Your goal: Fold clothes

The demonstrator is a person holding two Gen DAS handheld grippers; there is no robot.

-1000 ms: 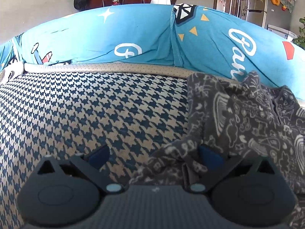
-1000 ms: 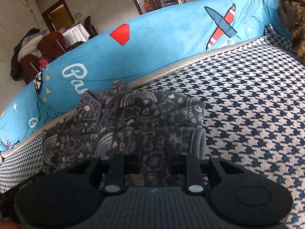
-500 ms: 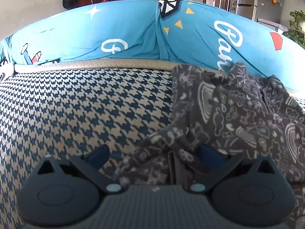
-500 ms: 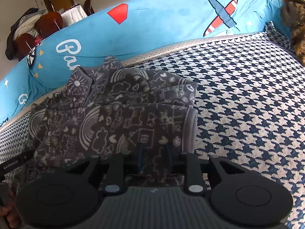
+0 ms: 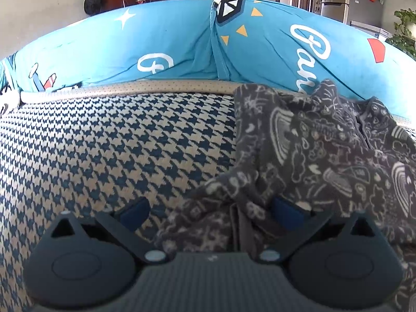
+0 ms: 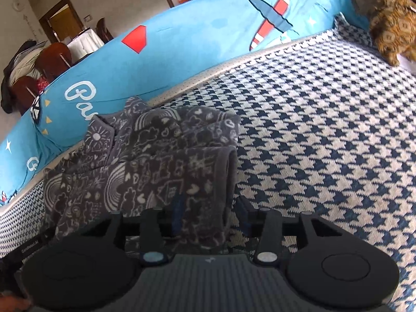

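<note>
A dark grey garment with white doodle print (image 5: 325,150) lies bunched on the houndstooth sofa seat (image 5: 117,143). In the left wrist view it fills the right side, and a corner of it lies between the wide-apart blue pads of my left gripper (image 5: 208,210), which is open. In the right wrist view the same garment (image 6: 156,161) lies left of centre, its rolled hem edge running down between the fingers of my right gripper (image 6: 208,213). Those fingers now stand apart, and the cloth lies loose between them.
A blue cushion backrest (image 5: 182,46) with white lettering and plane prints runs along the far edge of the seat. A brown patterned cloth (image 6: 390,20) sits at the far right end. Bare houndstooth seat (image 6: 325,143) spreads to the right of the garment.
My right gripper was shut on the garment's hem and has now opened. Both views have shifted a little; the left gripper stays open with the cloth corner between its pads.
</note>
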